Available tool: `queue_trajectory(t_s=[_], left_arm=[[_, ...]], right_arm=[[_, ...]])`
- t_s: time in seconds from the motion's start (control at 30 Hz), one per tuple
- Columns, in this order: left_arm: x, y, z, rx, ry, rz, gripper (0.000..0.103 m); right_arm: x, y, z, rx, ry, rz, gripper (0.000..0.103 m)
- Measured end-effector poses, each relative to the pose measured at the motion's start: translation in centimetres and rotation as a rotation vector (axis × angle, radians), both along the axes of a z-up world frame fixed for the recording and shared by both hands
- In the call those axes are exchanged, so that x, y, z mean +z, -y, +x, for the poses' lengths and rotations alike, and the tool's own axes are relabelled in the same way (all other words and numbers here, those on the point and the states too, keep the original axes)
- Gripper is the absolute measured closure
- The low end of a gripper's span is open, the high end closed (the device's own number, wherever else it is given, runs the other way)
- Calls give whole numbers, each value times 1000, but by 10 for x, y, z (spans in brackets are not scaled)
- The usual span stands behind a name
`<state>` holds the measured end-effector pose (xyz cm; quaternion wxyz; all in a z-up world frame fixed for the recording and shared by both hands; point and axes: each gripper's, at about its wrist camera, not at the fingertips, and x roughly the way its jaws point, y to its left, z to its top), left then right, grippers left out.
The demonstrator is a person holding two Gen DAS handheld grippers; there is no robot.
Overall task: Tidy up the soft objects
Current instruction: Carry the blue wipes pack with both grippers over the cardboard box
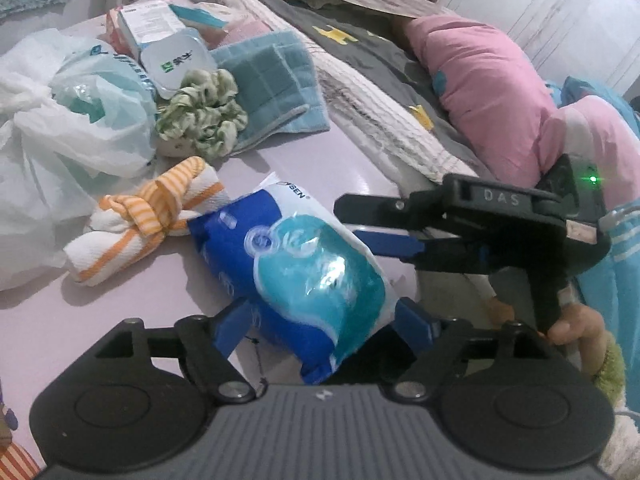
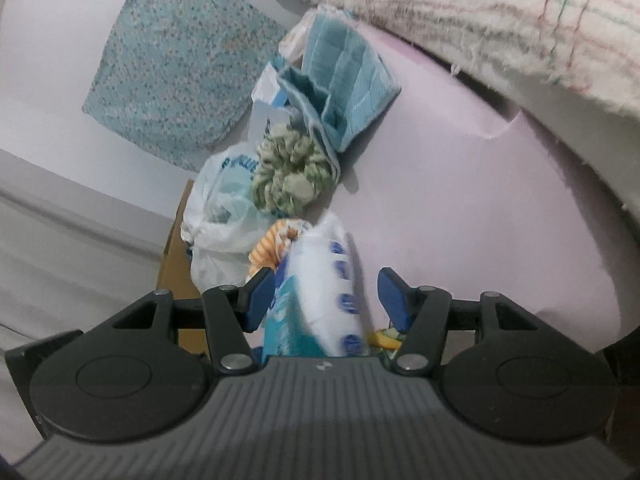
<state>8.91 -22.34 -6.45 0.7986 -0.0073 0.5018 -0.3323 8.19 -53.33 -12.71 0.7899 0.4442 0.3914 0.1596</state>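
The soft blue-and-teal plastic-wrapped pack [image 1: 304, 276] is lying on the pale lilac bed sheet [image 1: 352, 152], and both tools are sitting around it. The left gripper [image 1: 326, 326] is spread wide, its blue pads [image 1: 234, 328] flanking the pack's near end and not squeezing it, so it looks released. The right gripper [image 1: 386, 226] is reaching in from the side; in its own view the pack [image 2: 320, 292] is lying between half-open jaws, and whether they are pinching it I cannot tell, since that part is blurred. Just beyond, the knotted orange-striped white cloth [image 1: 144, 220] is touching the pack's far end, crowding any push that way. Further off, the green ruffled scrunchie [image 1: 202, 116], folded teal towel [image 1: 272, 92] and white plastic bag [image 1: 68, 132] are bunching together.
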Motion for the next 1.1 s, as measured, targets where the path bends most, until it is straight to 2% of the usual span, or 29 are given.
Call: queue_trajectory(t_s=[0.2, 0.27, 0.4, 0.57, 0.9, 1.1], left_arm=[[-17, -3, 13, 39, -80, 13, 23], [-20, -3, 16, 42, -101, -9, 23], [-21, -3, 17, 39, -106, -32, 23], [-20, -2, 10, 13, -100, 1, 23], [-22, 9, 14, -3, -74, 44, 19], [-25, 10, 14, 4, -69, 37, 21]], right_arm=[[-2, -11, 6, 34, -16, -13, 51], [-4, -15, 8, 48, -27, -13, 58], [-10, -15, 5, 49, -41, 52, 66], [-15, -13, -8, 61, -66, 108, 65], [-11, -17, 2, 60, -65, 38, 57], [-23, -22, 7, 76, -80, 94, 58]])
